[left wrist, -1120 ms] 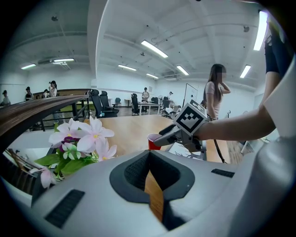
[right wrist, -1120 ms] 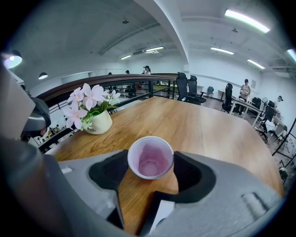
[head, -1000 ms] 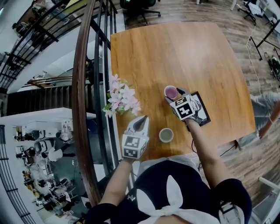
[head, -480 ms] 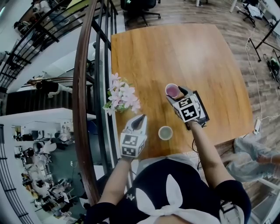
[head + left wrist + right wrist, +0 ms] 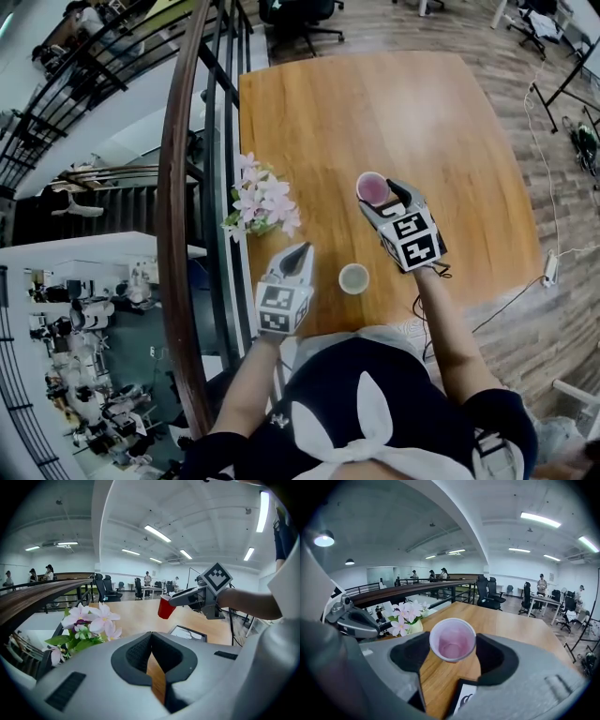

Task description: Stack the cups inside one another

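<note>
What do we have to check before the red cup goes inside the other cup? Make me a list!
1. Red cup pinched in the right hand-held gripper: ok.
2. Red cup lifted clear of the table: ok, the left gripper view shows it in the air.
3. Pale cup standing mouth-up on the table: ok.
4. Pale cup empty inside: cannot tell.
5. Red cup lined up above the pale cup: not ok, it hangs off to one side.
6. Left hand-held gripper out of the way: ok, jaws together, empty, apart from the pale cup.
</note>
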